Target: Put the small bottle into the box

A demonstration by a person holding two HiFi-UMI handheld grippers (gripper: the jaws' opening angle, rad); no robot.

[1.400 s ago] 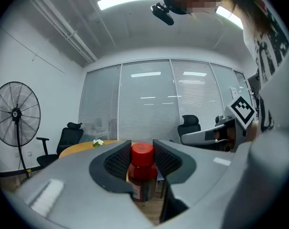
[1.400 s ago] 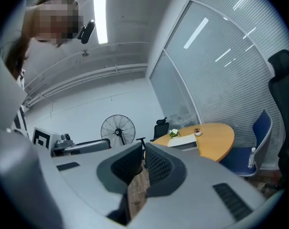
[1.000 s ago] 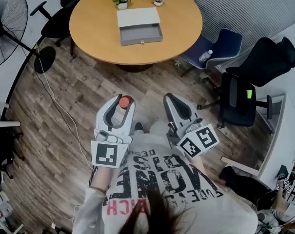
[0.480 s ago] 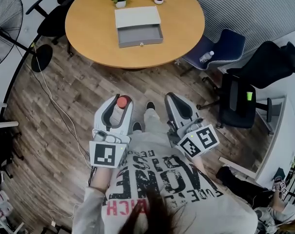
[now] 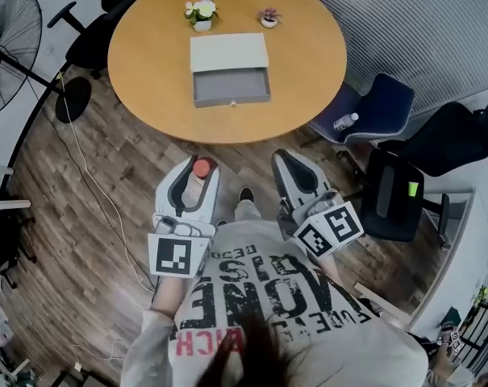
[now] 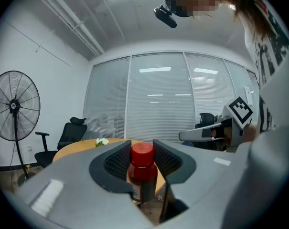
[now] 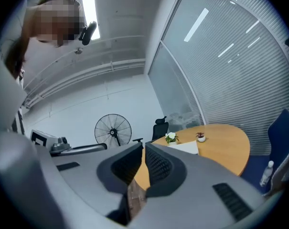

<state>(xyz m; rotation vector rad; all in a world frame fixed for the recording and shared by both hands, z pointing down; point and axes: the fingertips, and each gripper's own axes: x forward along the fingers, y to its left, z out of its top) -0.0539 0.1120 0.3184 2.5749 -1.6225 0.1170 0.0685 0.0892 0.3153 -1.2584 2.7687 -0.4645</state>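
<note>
A small dark bottle with a red cap (image 5: 201, 168) stands upright between the jaws of my left gripper (image 5: 202, 164), which is shut on it; in the left gripper view the bottle (image 6: 142, 171) fills the gap between the ribbed pads. My right gripper (image 5: 286, 156) is held beside it at the same height, its jaws shut with nothing between them (image 7: 143, 148). Both hang over the wooden floor, short of the round wooden table (image 5: 147, 47). On the table lies the grey box (image 5: 230, 69), its drawer pulled open toward me.
Two small potted plants (image 5: 200, 12) (image 5: 269, 17) stand behind the box. A floor fan (image 5: 10, 43) is at the left with a cable trailing over the floor. A blue chair (image 5: 377, 103) carrying a water bottle (image 5: 345, 122) and a black chair (image 5: 393, 196) stand at the right.
The table and box have drifted lower in the head view, so they are nearer. Both grippers keep their pose, and the bottle stays clamped in the left one.
</note>
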